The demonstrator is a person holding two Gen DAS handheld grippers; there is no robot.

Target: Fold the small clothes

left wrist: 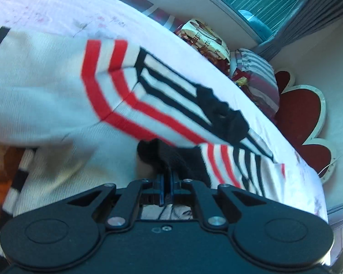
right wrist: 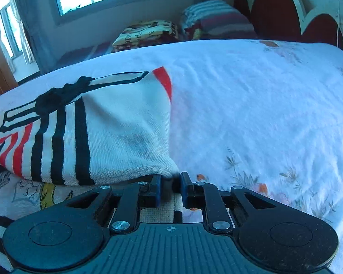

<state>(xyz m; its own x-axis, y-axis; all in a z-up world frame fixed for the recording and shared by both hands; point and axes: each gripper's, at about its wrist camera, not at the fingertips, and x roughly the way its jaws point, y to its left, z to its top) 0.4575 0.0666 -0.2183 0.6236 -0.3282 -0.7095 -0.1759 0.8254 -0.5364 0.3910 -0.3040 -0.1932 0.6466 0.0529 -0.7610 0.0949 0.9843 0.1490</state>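
**Both Grippers Take Hold of Striped Sweater on the Bed**

You have a small knit sweater (left wrist: 45, 86) — cream with red and black stripes — lying across the white bedspread (right wrist: 251, 105), and you grip it at two places. Your left gripper (left wrist: 168, 179) is pinched tight on a black ribbed edge of the knit, jaws all but touching. Your right gripper (right wrist: 170, 182) stands narrow, with a bunched corner of the cream fabric caught between its blue pads (right wrist: 157, 188). Two separate holds suggest you mean to carry one edge over the body of the garment in a single fold, keeping it square.

Around you, a printed pillow (right wrist: 148, 34) and a striped pillow (right wrist: 215, 18) sit well apart at the head of the bed, below the red scalloped headboard (right wrist: 279, 13). Nothing blocks the open bedspread to the right — though a second printed cloth (right wrist: 34, 191) lies under the sweater's near edge and could get dragged along.
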